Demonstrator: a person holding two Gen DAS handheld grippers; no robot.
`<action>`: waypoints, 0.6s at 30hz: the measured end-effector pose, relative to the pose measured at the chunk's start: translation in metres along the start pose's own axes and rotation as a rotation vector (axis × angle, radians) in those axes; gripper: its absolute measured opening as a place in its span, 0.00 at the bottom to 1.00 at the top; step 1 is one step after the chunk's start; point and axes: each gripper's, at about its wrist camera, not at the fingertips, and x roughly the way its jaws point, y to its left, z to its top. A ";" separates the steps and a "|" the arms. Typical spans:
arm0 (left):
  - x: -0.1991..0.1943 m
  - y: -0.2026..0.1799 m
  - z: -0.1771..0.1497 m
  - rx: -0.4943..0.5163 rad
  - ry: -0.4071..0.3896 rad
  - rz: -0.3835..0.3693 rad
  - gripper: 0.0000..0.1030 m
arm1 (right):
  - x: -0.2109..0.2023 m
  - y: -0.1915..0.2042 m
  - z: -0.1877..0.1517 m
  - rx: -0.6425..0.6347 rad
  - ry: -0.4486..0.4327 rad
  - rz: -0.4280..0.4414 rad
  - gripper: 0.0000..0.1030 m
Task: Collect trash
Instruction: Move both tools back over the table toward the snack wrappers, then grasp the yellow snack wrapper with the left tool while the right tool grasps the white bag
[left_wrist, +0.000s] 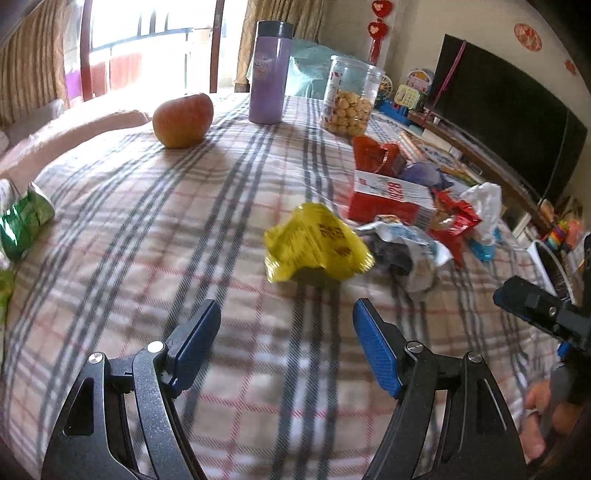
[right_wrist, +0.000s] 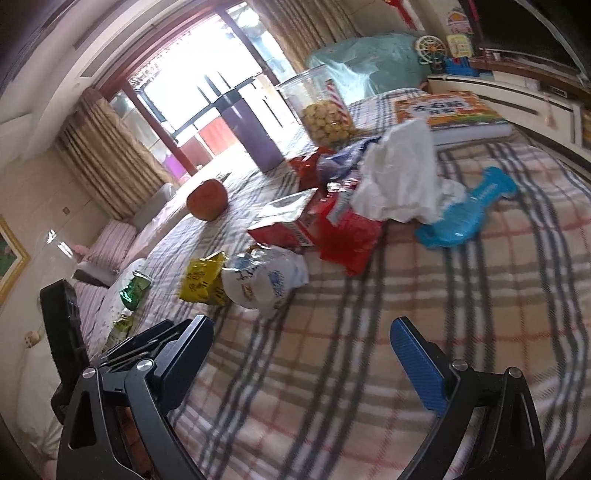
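Note:
A crumpled yellow snack wrapper (left_wrist: 316, 245) (right_wrist: 203, 278) lies on the plaid tablecloth (left_wrist: 184, 229), just ahead of my left gripper (left_wrist: 286, 317), which is open and holds nothing. To its right sits a pile of trash: a white-and-blue wrapper (left_wrist: 410, 245) (right_wrist: 264, 278), red wrappers (left_wrist: 456, 221) (right_wrist: 347, 240), a red-and-white carton (left_wrist: 388, 199), a white tissue (right_wrist: 400, 177) and a blue wrapper (right_wrist: 467, 214). A green wrapper (left_wrist: 24, 219) (right_wrist: 133, 290) lies at the left edge. My right gripper (right_wrist: 301, 334) is open and empty, short of the white-and-blue wrapper.
An apple (left_wrist: 183, 120) (right_wrist: 207, 199), a purple flask (left_wrist: 269, 72) (right_wrist: 255, 134) and a clear jar of snacks (left_wrist: 349, 99) (right_wrist: 325, 110) stand at the back. A book (right_wrist: 458, 112) lies far right. A television (left_wrist: 506, 122) faces the table. A hand (left_wrist: 543, 413) holds the other gripper.

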 end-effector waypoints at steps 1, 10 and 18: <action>0.002 0.001 0.002 0.006 0.003 0.002 0.74 | 0.005 0.002 0.002 0.003 0.004 0.007 0.94; 0.023 0.005 0.016 0.025 0.020 -0.011 0.62 | 0.049 0.002 0.016 0.045 0.063 0.033 0.78; 0.034 -0.001 0.019 0.017 0.046 -0.061 0.15 | 0.064 0.000 0.016 0.069 0.101 0.070 0.26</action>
